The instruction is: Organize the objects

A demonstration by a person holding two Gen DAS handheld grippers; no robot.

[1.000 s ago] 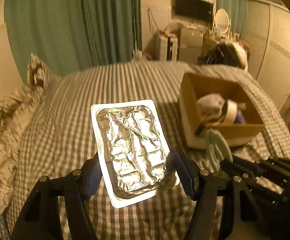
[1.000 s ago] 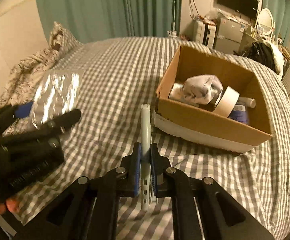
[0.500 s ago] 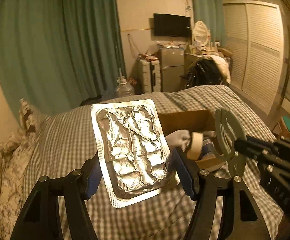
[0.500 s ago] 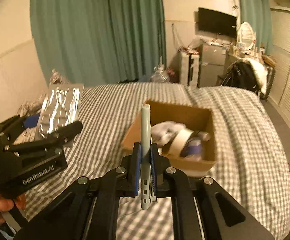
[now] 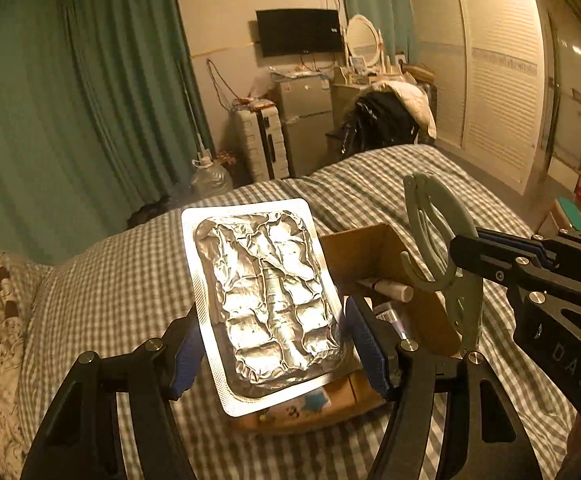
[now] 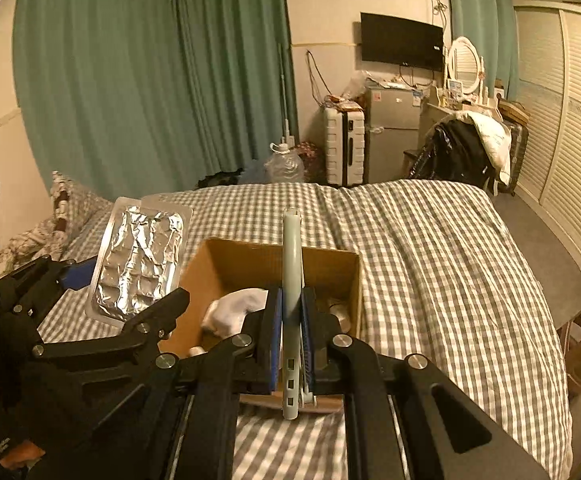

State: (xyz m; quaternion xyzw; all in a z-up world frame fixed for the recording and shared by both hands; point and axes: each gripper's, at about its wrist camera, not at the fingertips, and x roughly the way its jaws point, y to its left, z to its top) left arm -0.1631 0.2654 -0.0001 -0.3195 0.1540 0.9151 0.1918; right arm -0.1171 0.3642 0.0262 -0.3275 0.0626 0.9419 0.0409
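Left wrist view: my left gripper [image 5: 274, 344] clamps the foil blister pack [image 5: 264, 296], hiding most of the cardboard box [image 5: 370, 248]; at 3 o'clock my right gripper [image 6: 290, 336] pinches the green clip [image 6: 292, 280] edge-on over the box

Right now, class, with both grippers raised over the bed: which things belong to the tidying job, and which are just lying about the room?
Part of the job:
foil blister pack, held in the left gripper
pale green plastic hook, clamped in the right gripper
cardboard box
white cloth in the box

Just lying about:
suitcase
water jug
television
pillow
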